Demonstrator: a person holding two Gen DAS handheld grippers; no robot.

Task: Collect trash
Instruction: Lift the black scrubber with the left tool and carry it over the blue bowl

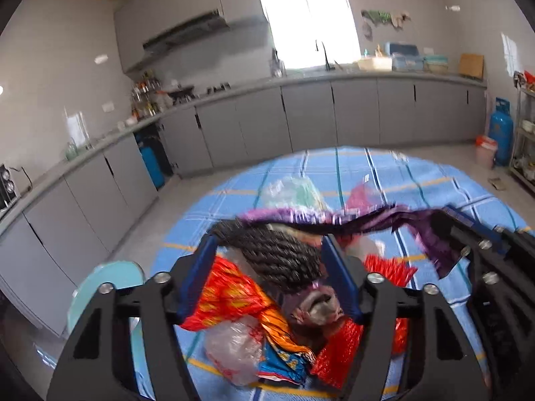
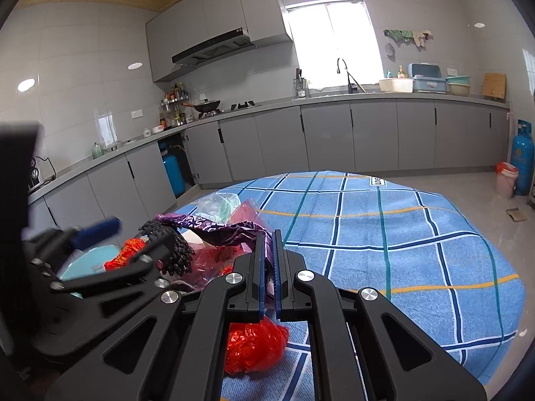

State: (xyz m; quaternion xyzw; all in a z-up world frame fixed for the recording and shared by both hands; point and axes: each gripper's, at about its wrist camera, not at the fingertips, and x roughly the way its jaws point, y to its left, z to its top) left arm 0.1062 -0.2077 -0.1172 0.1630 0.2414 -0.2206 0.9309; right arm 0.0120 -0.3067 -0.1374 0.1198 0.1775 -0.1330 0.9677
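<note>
L gripper point(image 1: 267, 250): jaws part-open w/ a dark twisted rope bundle point(image 1: 277, 257) between the blue pads; can't tell if pads actually pinch it. R gripper point(image 2: 267, 254): jaws nearly closed, pinching the purple foil wrapper point(image 2: 230, 229), which stretches across above the pile. Under both: orange wrapper point(image 1: 234, 297), red plastic bag point(image 2: 254, 347), clear plastic bag point(image 1: 234, 347), all on the blue plaid cloth point(image 2: 401, 250). Teal plate point(image 2: 90, 262) at the pile's left edge. Grey kitchen cabinets point(image 2: 334, 137) behind.

Daylight floods from the overexposed window point(image 1: 309, 23); the left view is motion-blurred, the right sharper; fisheye edges bend and darken.
</note>
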